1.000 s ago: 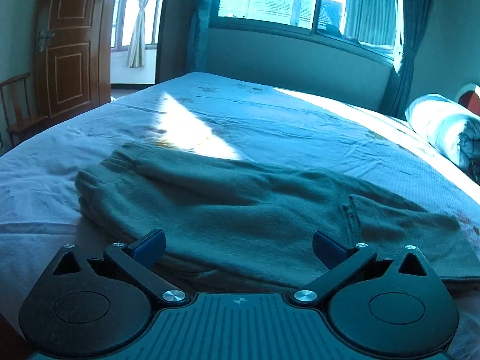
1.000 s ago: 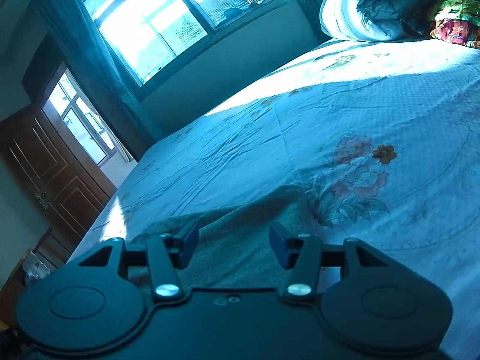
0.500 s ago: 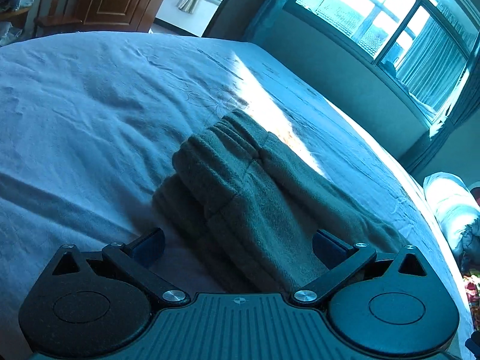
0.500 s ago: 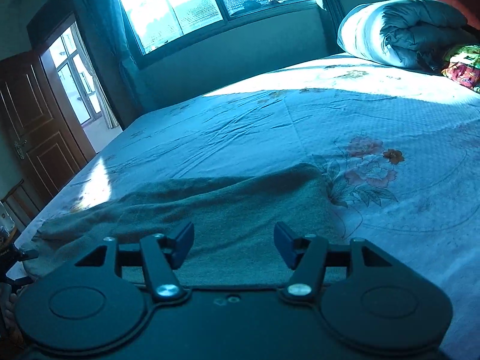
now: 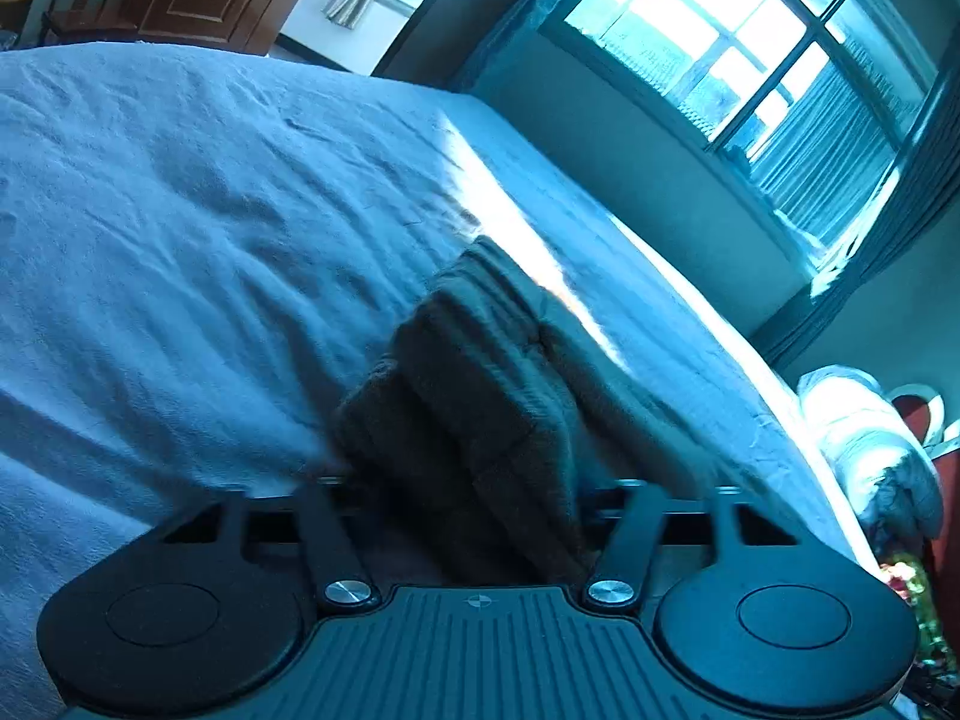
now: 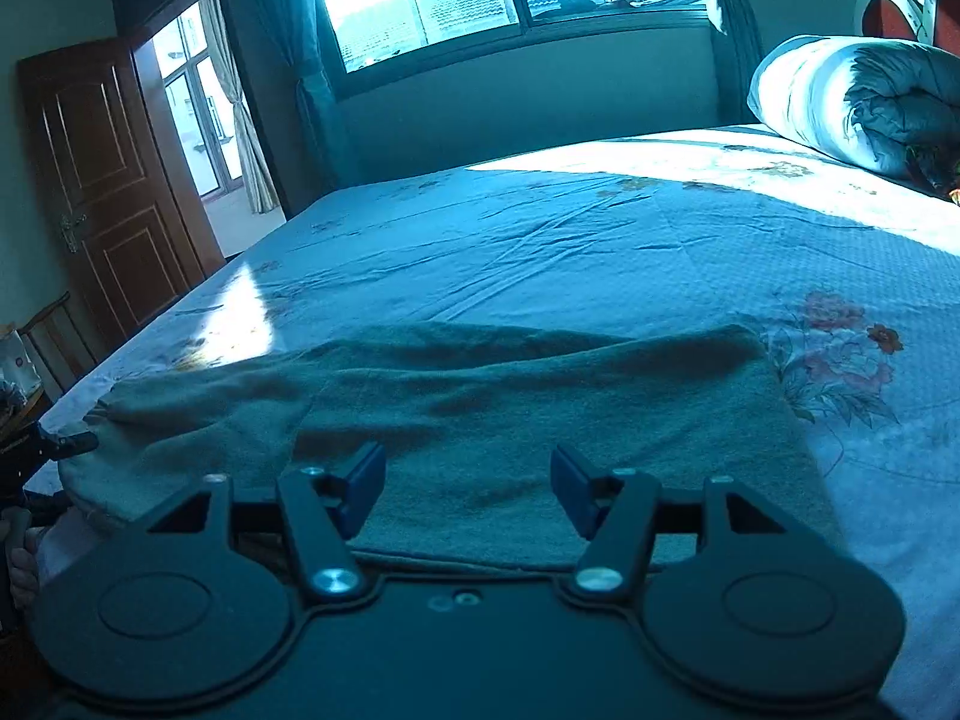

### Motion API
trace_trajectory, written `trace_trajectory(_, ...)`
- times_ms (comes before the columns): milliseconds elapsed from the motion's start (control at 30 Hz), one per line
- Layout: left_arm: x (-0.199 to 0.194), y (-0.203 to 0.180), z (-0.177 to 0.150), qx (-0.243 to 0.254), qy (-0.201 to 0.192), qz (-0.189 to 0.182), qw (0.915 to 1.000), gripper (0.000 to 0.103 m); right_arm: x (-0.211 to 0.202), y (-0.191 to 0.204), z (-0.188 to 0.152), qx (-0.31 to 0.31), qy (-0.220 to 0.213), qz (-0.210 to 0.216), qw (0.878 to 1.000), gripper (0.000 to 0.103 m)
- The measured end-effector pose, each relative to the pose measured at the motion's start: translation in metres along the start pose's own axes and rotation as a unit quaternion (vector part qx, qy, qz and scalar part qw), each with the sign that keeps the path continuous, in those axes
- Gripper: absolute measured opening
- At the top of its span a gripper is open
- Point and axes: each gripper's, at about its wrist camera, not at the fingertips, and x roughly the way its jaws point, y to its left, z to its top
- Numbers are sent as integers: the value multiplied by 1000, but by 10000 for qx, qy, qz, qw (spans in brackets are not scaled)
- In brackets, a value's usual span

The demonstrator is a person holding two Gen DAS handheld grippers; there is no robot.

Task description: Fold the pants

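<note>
The pants (image 6: 480,408) lie on the bed (image 6: 600,240), long axis crosswise before the right tool (image 6: 468,486), whose jaws stand apart over the cloth, holding nothing. The left tool (image 5: 462,480) sits at the leg end; its jaws have just been closing, with bunched cuff fabric between them.

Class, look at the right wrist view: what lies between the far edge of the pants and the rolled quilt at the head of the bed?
Only bare bedsheet, wrinkled and flower-printed, lies between the pants and the rolled quilt; the right wrist view shows it.
</note>
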Motion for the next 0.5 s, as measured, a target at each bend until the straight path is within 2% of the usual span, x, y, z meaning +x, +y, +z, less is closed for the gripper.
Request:
trace_trajectory(67, -6, -1, 1, -104, -139, -174, 9997, 39, 5, 18, -2, -348, 30, 11, 9994, 55)
trace_trajectory(167, -16, -15, 3, 251, -326, -208, 9989, 38, 7, 46, -6, -880, -19, 112, 9961, 55)
trace_trajectory(233, -20, -16, 6, 298, -296, -204, 9989, 38, 8, 58, -10, -1103, -15, 238, 9936, 55)
trace_trajectory(267, -20, -16, 7, 294, -264, -205, 9990, 38, 13, 67, -14, -1297, 68, 243, 9912, 55)
trace_trajectory(333, -24, -15, 6, 298, -236, -229, 9990, 38, 36, 78, -29, -1799, 631, 16, 9817, 57)
trace_trajectory(400, -28, -16, 3, 334, -233, -216, 9989, 38, 41, 81, -34, -1869, 550, -113, 9808, 59)
trace_trajectory(467, -31, -18, 3, 404, -277, -185, 9986, 38, 36, 82, -25, -1692, 619, -109, 9836, 59)
trace_trajectory(500, -35, -22, 3, 492, -323, -152, 9981, 38, 24, 78, -19, -1535, 385, -20, 9874, 59)
